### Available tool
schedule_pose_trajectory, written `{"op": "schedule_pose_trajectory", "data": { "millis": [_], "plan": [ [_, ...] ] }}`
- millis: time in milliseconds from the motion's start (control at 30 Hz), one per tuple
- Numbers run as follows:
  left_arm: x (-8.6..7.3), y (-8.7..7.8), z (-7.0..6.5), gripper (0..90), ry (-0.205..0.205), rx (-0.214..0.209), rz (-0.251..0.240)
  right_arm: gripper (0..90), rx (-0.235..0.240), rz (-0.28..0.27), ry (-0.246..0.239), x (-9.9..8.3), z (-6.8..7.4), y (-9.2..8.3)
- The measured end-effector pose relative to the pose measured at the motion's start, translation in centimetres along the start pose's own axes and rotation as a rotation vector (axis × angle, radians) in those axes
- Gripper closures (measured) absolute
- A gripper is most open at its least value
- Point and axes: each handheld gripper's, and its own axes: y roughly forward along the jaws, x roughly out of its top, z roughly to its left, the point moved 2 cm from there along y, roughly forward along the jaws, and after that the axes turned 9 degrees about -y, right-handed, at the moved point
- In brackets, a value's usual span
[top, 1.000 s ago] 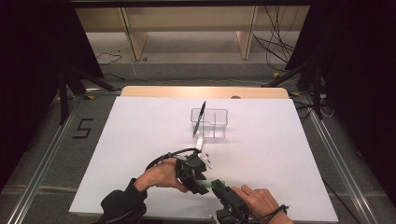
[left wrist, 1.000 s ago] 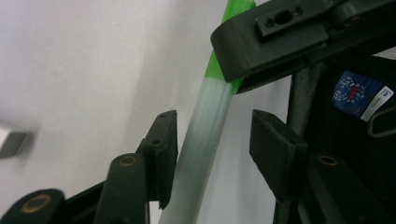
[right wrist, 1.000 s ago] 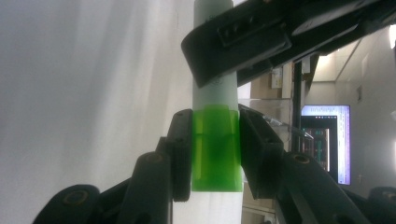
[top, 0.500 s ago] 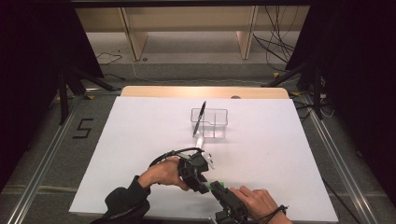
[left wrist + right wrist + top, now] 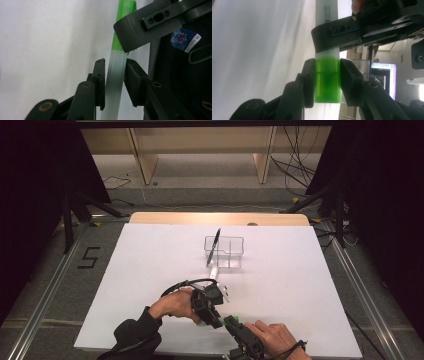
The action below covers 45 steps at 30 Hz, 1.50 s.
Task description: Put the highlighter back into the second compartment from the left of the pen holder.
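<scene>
So the right gripper (image 5: pixel 327 80) has its jaws clamped on the green cap (image 5: pixel 327 82) of a highlighter (image 5: pixel 115 75). The left gripper (image 5: pixel 113 82) has just been closing on the pale barrel, pads right against it. All this happens near the table (image 5: pixel 150 270) front edge, the clear organizer (image 5: pixel 227 251) well behind.

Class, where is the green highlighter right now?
The green highlighter is at the near edge of the table in the high view, spanning both grippers: the right gripper clamps its green cap, and the left gripper has been closing around its white barrel.
</scene>
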Motion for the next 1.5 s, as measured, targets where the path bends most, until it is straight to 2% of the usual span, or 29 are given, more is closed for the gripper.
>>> {"op": "schedule_pose_trajectory", "data": {
  "millis": [233,333,367,500,767,1033,1167,1300,1500],
  "plan": [
    [-0.1,0.1,0.2,76.4,-0.027,-0.033,0.001,67.0,-0.007,0.0,-0.025,0.0,0.2,0.1],
    [-0.1,0.0,0.3,76.5,-0.036,-0.041,-0.01,66.1,0.004,0.008,-0.012,-0.1,0.2,0.0],
    [-0.1,0.0,0.3,76.5,-0.04,-0.037,-0.012,63.6,0.002,0.008,-0.015,-0.2,0.1,0.0],
    [-0.3,-0.6,0.7,76.6,-0.057,-0.027,-0.045,53.5,0.002,0.043,0.032,-1.0,-0.2,-0.2],
    [-1.1,-1.7,1.5,76.5,-0.1,-0.002,-0.101,46.7,-0.006,0.019,0.243,-2.4,-1.1,-0.9],
    [-1.6,-2.8,2.2,76.5,-0.131,0.033,-0.199,41.8,-0.008,0.028,0.435,-3.4,-0.9,-0.8],
    [-1.7,-3.3,2.5,76.4,-0.157,0.055,-0.27,39.2,0.003,0.003,0.575,-3.8,-1.3,-1.0],
    [-1.7,-3.8,2.8,76.3,-0.182,0.08,-0.339,37.1,0.039,-0.037,0.726,-4.3,-1.8,-1.2],
    [-1.7,-4.5,3.3,76.3,-0.224,0.117,-0.453,34.5,0.078,-0.068,0.909,-5.4,-2.1,-1.1]
  ]
}}
